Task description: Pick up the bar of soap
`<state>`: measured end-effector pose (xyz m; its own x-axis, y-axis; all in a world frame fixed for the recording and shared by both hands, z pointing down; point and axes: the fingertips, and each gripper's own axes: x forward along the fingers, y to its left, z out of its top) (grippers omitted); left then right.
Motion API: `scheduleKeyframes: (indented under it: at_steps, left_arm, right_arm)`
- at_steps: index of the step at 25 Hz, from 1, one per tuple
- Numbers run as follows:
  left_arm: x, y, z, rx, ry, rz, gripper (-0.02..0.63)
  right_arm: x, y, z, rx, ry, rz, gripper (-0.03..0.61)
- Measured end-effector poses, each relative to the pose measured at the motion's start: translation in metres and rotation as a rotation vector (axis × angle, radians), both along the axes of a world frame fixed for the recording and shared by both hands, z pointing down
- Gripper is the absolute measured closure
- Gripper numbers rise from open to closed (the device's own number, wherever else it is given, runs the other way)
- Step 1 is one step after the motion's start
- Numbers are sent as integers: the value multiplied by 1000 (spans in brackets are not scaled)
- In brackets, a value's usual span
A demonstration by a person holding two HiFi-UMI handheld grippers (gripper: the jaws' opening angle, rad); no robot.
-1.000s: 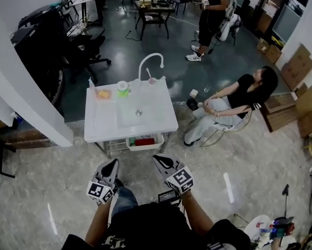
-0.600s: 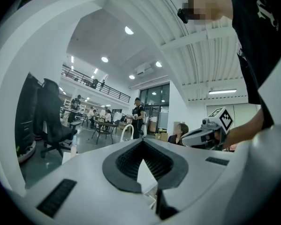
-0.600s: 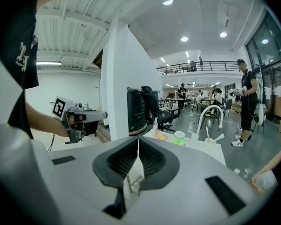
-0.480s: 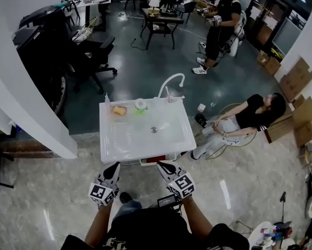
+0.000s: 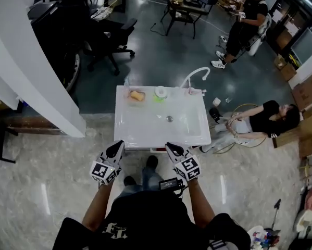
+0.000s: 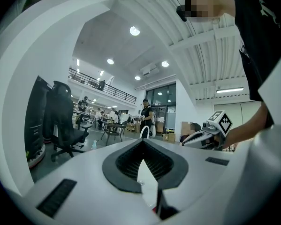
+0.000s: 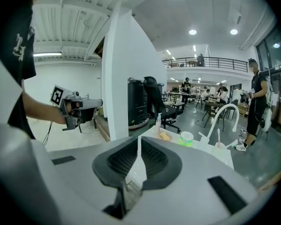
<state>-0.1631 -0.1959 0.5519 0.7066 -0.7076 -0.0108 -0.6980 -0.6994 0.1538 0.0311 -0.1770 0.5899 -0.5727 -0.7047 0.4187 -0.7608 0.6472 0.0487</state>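
Head view: left tongs (image 5: 117, 146), right tongs (image 5: 171, 148) closed, soap (image 5: 137, 95) apart.

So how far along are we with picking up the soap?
Done: nothing yet beyond standing at the sink. In hand: nothing; the left tool and right tool are both shut and empty, at the sink's near edge. Left: reach the soap at the far left corner, open, grip and lift it.

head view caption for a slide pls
Left gripper and right gripper, shut and empty, before the white sink; soap bar at its far-left corner.
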Motion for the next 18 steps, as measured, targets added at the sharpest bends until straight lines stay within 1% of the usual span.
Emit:
scheduleKeyframes:
  at_steps: [2,6,10,13,15,18]
  left_arm:
    - [1,-20,4,3,-2,-13,606]
    - [0,-48,14,-28,-33,-40,606]
    - [-8,-84,15,-11,-84,-90,606]
    - [-6,-107,24,-35,-117,-102,606]
    - [-5,-128,30,-42,-131,-112,606]
    - [4,-162,40,-55,-127,-146,606]
  right_arm:
    - [-3,-27,5,5,10,-23,568]
    - [-16,-73,25,-24,31,-60,568]
    - [-31,-120,39,-49,31,-104,568]
    - [-36,-145,54,-83,76,-134,568]
    - [-36,-172,64,-96,103,-148,568]
    - [-32,-220,85,-115,129,-169,566]
